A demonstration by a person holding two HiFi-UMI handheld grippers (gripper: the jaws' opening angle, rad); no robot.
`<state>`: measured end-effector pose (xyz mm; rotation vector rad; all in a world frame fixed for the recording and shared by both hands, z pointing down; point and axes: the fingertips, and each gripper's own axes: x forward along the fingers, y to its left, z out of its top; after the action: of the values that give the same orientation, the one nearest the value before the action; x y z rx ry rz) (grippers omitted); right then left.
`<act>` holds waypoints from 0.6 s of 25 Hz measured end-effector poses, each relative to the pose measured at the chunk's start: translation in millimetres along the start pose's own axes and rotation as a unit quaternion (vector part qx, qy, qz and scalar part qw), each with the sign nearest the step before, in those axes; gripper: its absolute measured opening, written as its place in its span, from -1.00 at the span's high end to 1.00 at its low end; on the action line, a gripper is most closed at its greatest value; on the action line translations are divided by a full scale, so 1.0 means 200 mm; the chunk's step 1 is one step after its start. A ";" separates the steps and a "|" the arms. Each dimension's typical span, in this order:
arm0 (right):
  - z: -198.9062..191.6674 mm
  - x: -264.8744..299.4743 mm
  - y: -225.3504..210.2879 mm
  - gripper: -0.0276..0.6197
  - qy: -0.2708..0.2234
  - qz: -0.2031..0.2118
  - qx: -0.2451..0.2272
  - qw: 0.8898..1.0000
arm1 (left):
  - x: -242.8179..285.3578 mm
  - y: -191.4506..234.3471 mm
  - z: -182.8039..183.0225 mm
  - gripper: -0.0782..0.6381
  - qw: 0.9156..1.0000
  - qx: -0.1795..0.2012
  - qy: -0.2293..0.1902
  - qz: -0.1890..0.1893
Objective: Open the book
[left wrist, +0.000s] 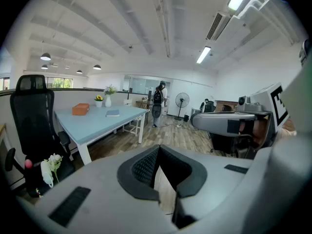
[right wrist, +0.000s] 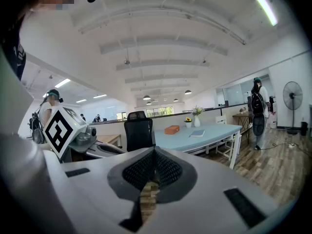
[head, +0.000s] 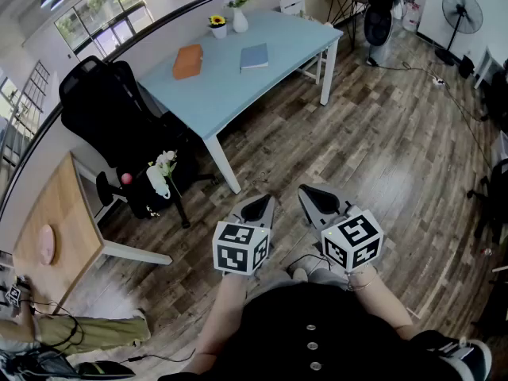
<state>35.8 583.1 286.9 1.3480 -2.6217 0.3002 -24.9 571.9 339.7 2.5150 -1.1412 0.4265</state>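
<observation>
The jaws of the left gripper (left wrist: 158, 167) are clenched pad against pad with nothing between them; only a thin seam runs down the dark ribbed pads. The jaws of the right gripper (right wrist: 153, 170) are clenched in the same way and hold nothing.

In the head view the two grippers are side by side and near each other, the left gripper (head: 258, 210) a little lower in the picture than the right gripper (head: 321, 203). Each carries its marker cube (head: 240, 247) at the rear. Both point forward and slightly down, over the plank floor (head: 373, 133). The person's forearms (head: 221, 312) reach straight out from the body, roughly parallel, with the wrists held level rather than bent. Each gripper view catches the other gripper at its edge, at about the same height.

The blue book (head: 254, 56) lies closed and flat on the light-blue counter (head: 230, 94), well apart from both grippers and beyond them across the floor. In the left gripper view the blue book (left wrist: 112, 113) sits left of the jaw line; in the right gripper view it (right wrist: 197, 133) sits right of it. An orange box (head: 188, 61) rests on the same counter, near the book but not touching it. At the counter's far edge stand a white vase (head: 239, 20) of flowers and a small sunflower pot (head: 217, 26). A black office chair (head: 111, 109) stands at the counter's near left end.
</observation>
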 end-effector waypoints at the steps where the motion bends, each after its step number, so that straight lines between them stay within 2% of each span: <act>1: -0.01 0.01 0.00 0.91 0.001 0.001 0.001 1.000 | 0.00 0.01 0.01 0.75 1.000 0.000 0.000 0.000; 15: -0.10 0.03 -0.02 0.91 0.020 0.023 0.002 1.000 | 0.09 -0.04 0.02 0.75 1.000 0.007 -0.001 -0.007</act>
<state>37.0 580.7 309.2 1.2717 -2.6227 0.3345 -6.3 564.2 342.4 2.5334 -1.1247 0.4308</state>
